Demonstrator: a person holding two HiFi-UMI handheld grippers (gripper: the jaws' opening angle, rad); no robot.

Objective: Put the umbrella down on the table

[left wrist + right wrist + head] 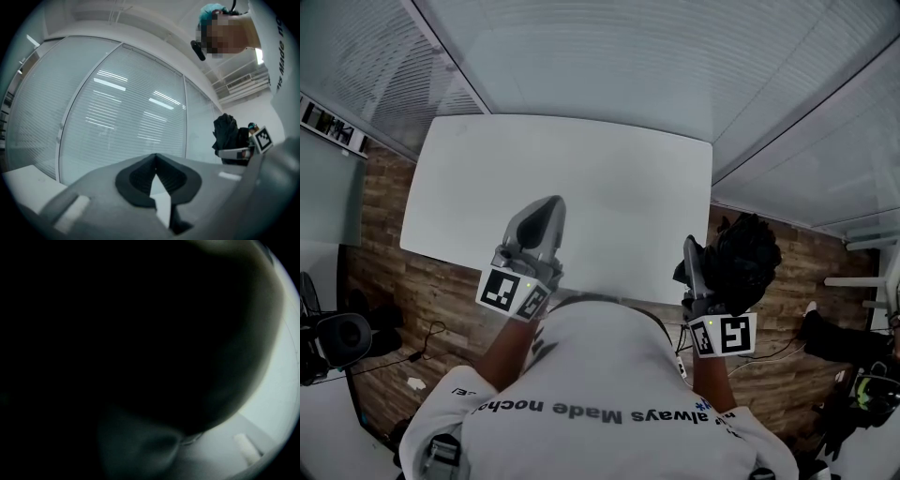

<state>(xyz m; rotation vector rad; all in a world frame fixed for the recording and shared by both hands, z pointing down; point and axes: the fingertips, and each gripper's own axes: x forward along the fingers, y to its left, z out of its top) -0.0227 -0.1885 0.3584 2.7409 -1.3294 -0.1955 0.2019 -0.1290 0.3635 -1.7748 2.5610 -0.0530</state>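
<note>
A black folded umbrella (748,253) hangs bunched just off the right end of the white table (581,178), over the wooden floor. My right gripper (705,262) is shut on it, one grey finger (692,267) showing on its left side. In the right gripper view the dark umbrella fabric (140,333) fills nearly the whole picture and hides the jaws. My left gripper (546,214) is over the table's near edge with its jaws together and nothing in them; its tips (156,157) meet in the left gripper view, where the umbrella (226,133) shows at the far right.
Glass walls with blinds (675,56) run behind and to the right of the table. A black chair (337,342) and cables (427,342) are on the floor at the left. Dark gear (848,342) lies on the floor at the right.
</note>
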